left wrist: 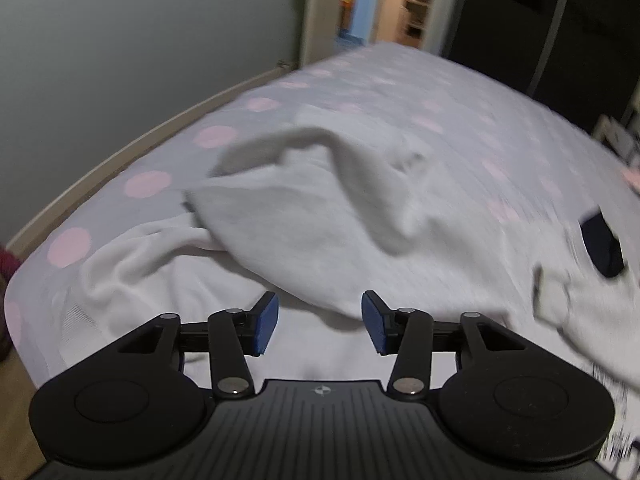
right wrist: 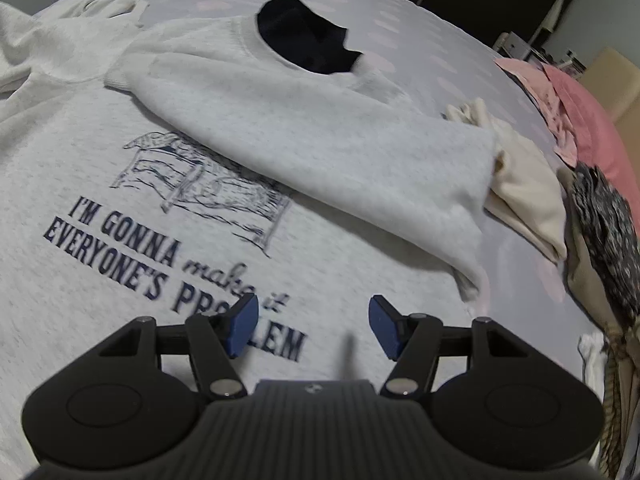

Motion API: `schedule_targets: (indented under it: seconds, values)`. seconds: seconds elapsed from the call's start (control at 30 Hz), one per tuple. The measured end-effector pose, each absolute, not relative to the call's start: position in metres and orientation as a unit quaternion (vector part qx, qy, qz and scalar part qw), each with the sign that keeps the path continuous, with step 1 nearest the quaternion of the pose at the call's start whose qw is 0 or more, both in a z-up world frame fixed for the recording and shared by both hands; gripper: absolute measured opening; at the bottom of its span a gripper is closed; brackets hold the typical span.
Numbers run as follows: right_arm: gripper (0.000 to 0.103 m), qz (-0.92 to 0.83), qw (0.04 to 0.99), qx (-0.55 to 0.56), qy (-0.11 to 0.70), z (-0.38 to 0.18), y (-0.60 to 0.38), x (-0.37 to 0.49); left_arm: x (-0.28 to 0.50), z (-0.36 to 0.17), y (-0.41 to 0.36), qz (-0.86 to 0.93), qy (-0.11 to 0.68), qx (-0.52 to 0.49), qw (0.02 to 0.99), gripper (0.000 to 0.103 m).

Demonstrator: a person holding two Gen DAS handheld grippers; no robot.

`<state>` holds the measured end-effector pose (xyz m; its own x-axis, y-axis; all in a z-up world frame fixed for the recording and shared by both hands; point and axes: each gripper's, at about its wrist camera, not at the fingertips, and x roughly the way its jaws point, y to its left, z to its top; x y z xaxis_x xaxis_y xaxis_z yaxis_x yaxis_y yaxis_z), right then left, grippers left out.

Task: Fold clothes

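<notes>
Both tongs stand with jaws apart and nothing between them: the left gripper (left wrist: 319, 322) over a rumpled sleeve (left wrist: 320, 196), the right gripper (right wrist: 313, 328) above the printed chest of the pale grey sweatshirt (right wrist: 100, 300) spread on the spotted bed (right wrist: 420, 32).

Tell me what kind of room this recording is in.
Most likely a bedroom at home: a bed with a pink-dotted grey sheet, a printed grey sweatshirt spread on it, more clothes piled alongside, and a doorway behind.

Bed (right wrist: 460, 52) in grey sheet, pink dots — on it: pale sweatshirt (right wrist: 100, 300), cream garment (right wrist: 524, 192), clothes pile (right wrist: 600, 216).
</notes>
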<state>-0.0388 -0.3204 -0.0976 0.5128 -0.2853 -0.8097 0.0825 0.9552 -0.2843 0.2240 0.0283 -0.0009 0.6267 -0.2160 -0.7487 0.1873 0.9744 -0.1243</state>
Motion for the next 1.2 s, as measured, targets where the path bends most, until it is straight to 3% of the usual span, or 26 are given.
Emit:
schedule_targets:
  seconds: [0.57,0.63,0.67,0.7,0.77,1.0,1.2]
  values:
    - [0.064,-0.068,0.862,-0.152,0.479,-0.108,-0.289,-0.007,0.310,-0.073,0.073,-0.028,0.439,-0.228,0.869,0.047]
    - [0.064,-0.064,0.864,-0.154,0.475,-0.107,-0.288,-0.006,0.314,-0.074,0.068,-0.026,0.435,-0.239,0.868,0.043]
    - [0.064,-0.063,0.865,-0.156,0.473,-0.106,-0.287,-0.005,0.316,-0.074,0.065,-0.025,0.434,-0.239,0.868,0.031]
    - [0.064,-0.062,0.866,-0.158,0.471,-0.106,-0.287,-0.005,0.316,-0.072,0.061,-0.021,0.429,-0.229,0.874,0.012]
    - [0.064,-0.061,0.866,-0.161,0.469,-0.105,-0.288,-0.006,0.312,-0.063,0.054,-0.014,0.408,-0.218,0.887,0.004]
    - [0.064,-0.070,0.868,-0.152,0.467,-0.100,-0.302,-0.017,0.271,0.010,0.018,-0.090,0.278,-0.207,0.934,0.001]
    - [0.064,-0.077,0.873,-0.141,0.461,-0.091,-0.314,-0.032,0.215,0.069,-0.058,-0.210,0.191,-0.130,0.950,0.001]
